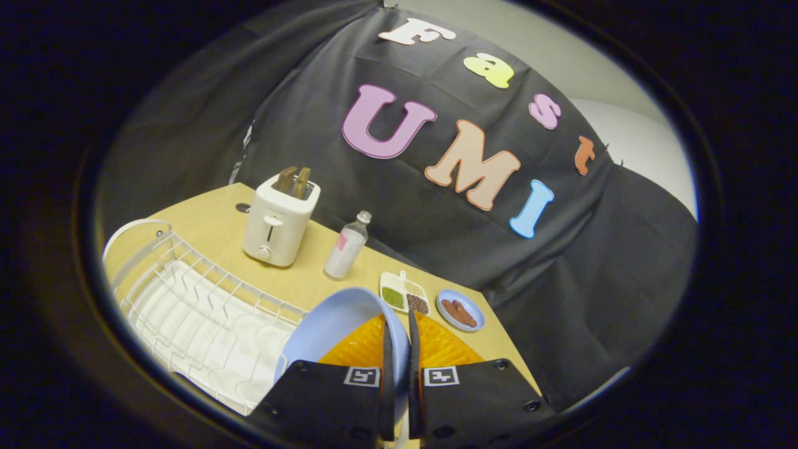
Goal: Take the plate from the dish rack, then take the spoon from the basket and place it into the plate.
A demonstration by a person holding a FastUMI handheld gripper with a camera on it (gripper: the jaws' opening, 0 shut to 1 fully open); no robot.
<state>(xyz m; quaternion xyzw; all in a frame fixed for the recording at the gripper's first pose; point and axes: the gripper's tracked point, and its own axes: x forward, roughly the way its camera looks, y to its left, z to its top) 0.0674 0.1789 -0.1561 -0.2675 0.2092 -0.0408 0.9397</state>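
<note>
pinching the pale blue plate (336,324) by its rim, my hand-held gripper (399,349) was clenched on it, the plate standing on edge between the fingers, raised just beside the white dish rack (199,312) on the counter (212,224).

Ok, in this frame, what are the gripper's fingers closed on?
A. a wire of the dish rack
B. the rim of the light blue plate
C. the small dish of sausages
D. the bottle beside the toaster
B: the gripper has both fingers pressed on the rim of the light blue plate, held up beside the white dish rack.
</note>
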